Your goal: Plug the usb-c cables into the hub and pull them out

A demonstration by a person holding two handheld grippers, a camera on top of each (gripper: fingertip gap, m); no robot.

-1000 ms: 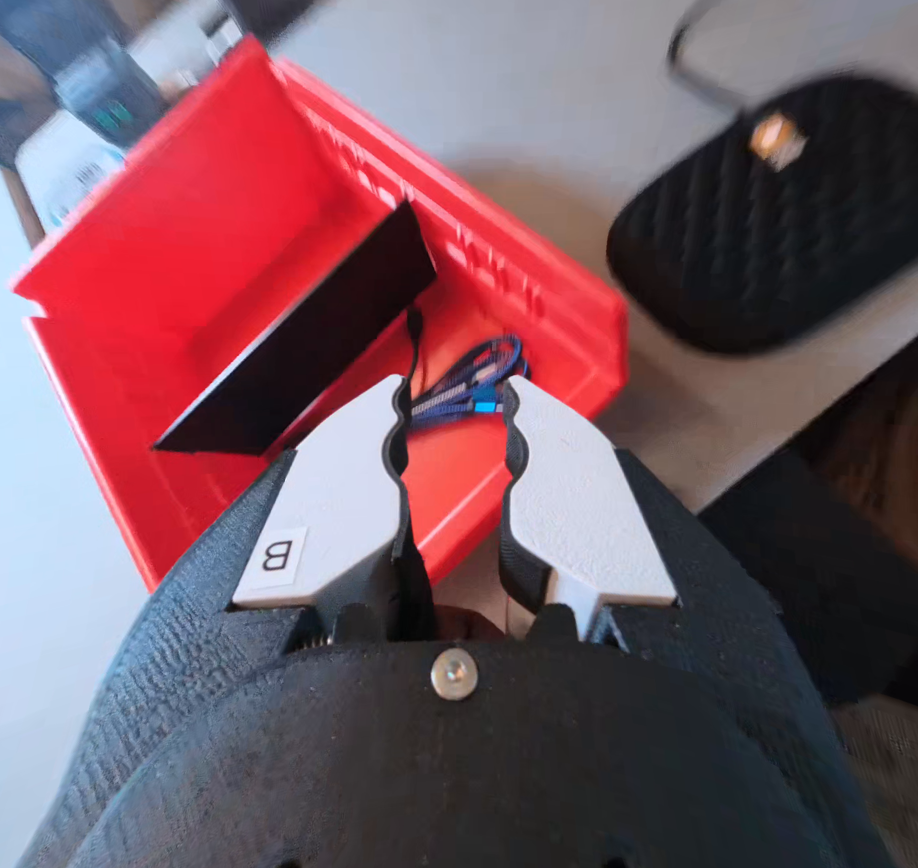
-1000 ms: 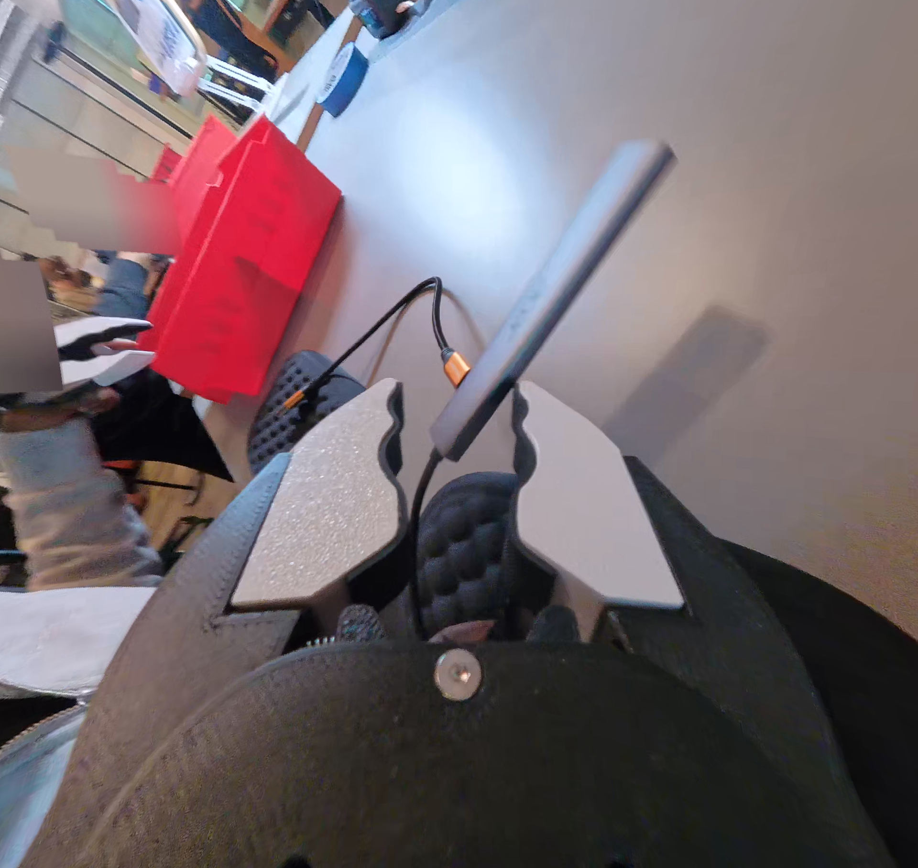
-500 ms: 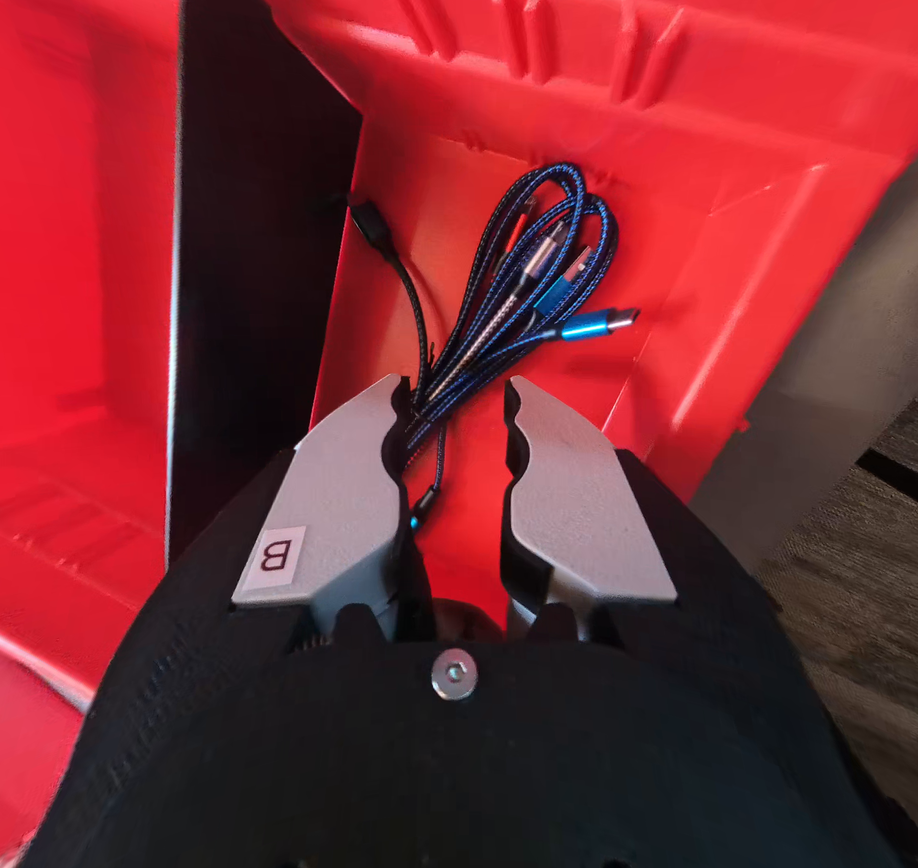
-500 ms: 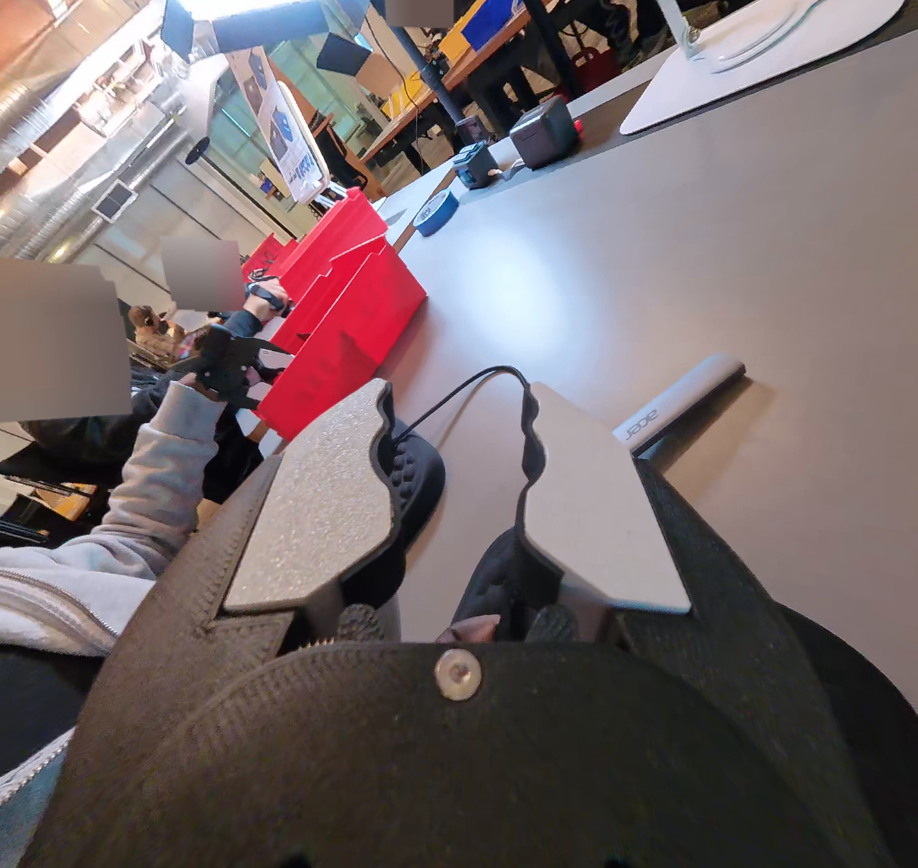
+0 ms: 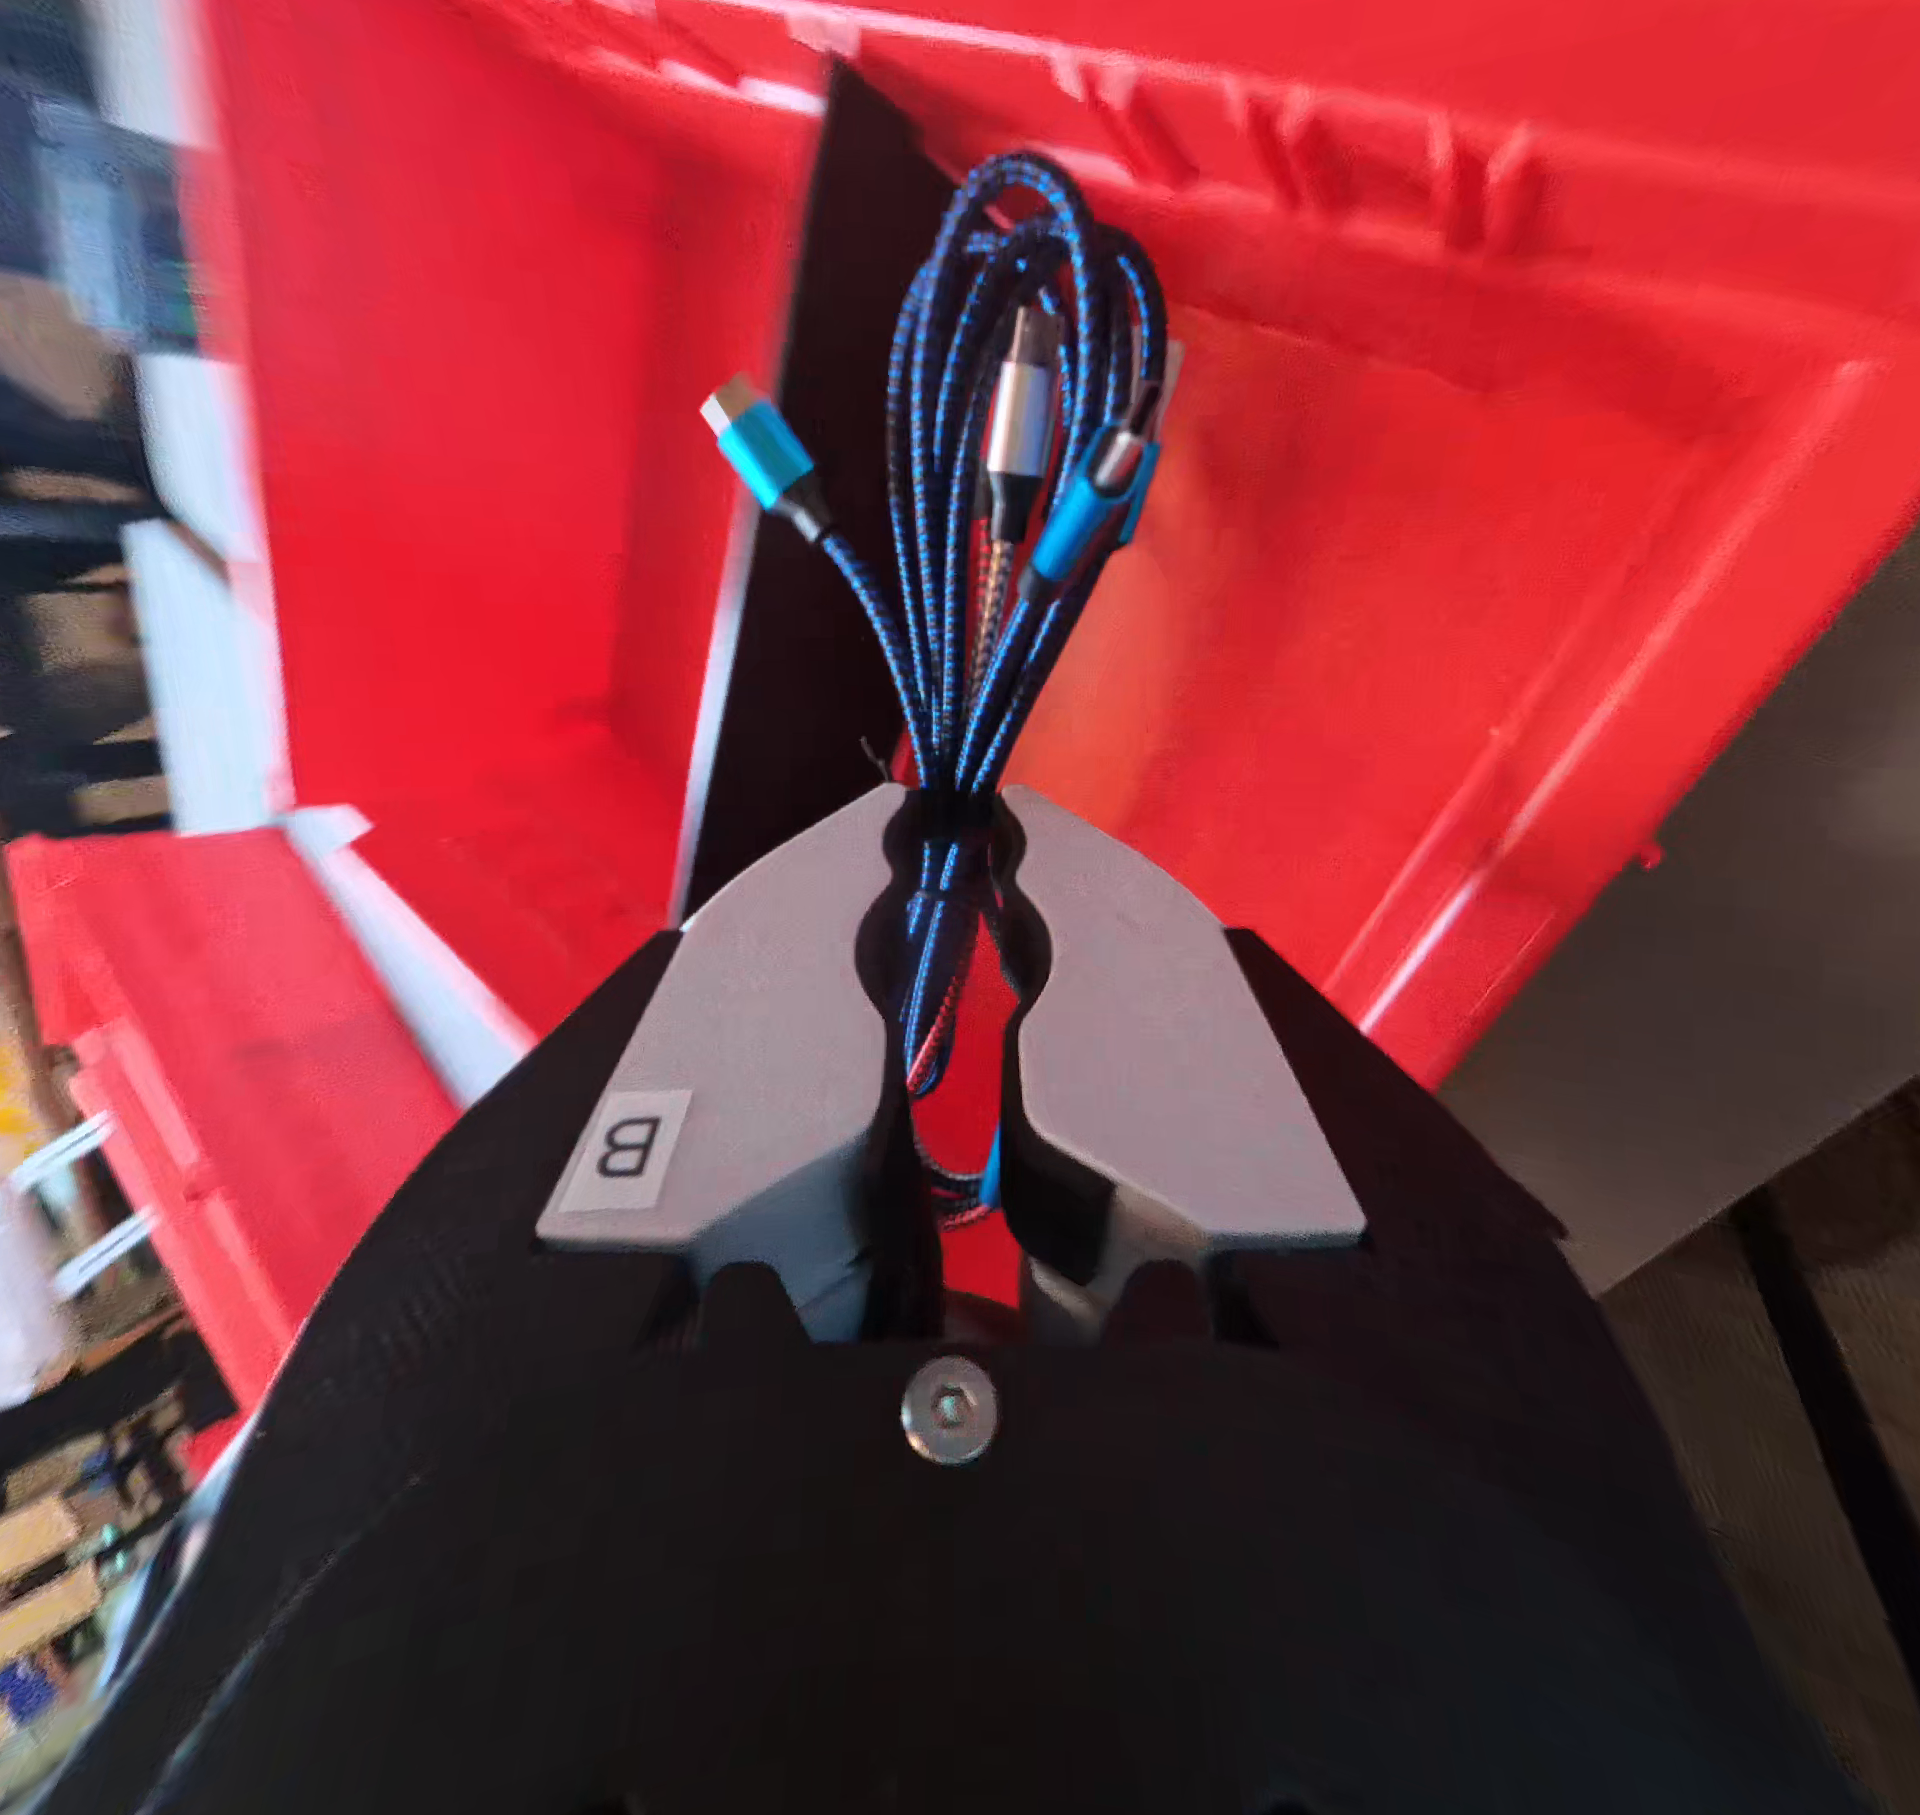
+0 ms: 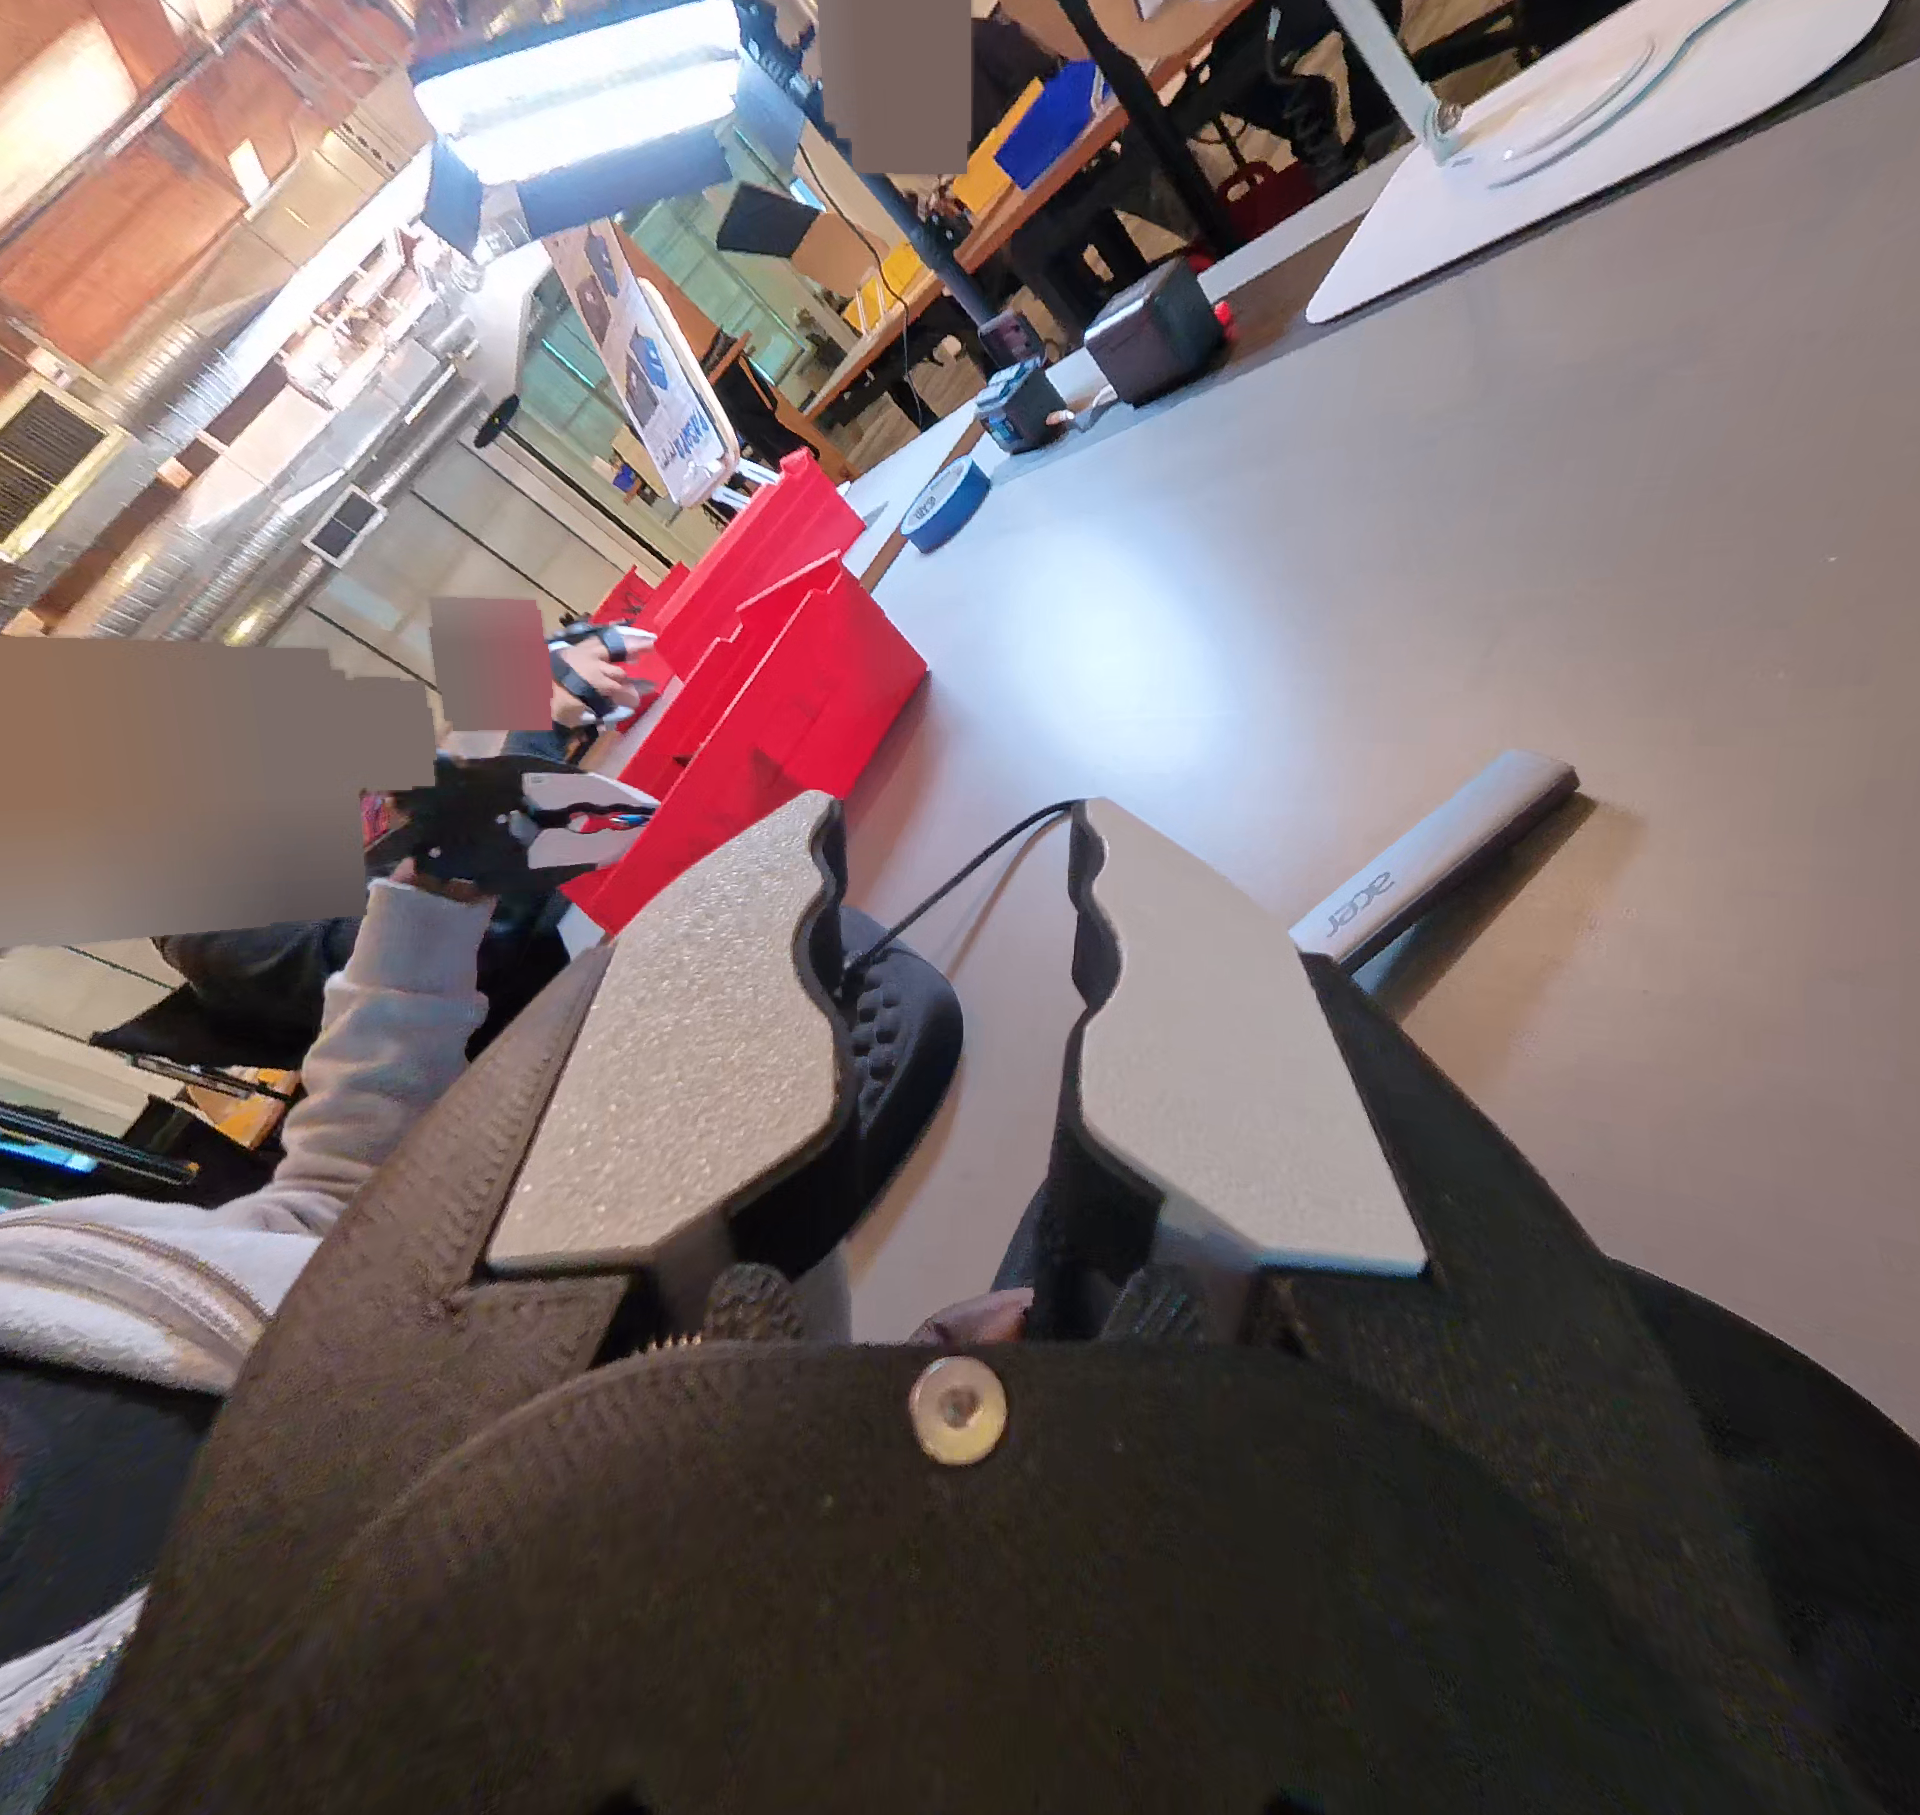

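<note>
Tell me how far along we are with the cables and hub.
Early. Done: the hub lies flat on the table, with no cable seen plugged in. In hand: the left gripper has its jaws shut on the blue braided cable bundle above the red bin. Left: all plugging and unplugging; the right gripper is open, empty.

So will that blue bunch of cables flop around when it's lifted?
Probably floppy: the blue cable bundle, pinched by the left gripper, bends in loose loops, and one plug sticks out sideways. Likely light, too. The strands might slide apart, since I see no tie.
</note>
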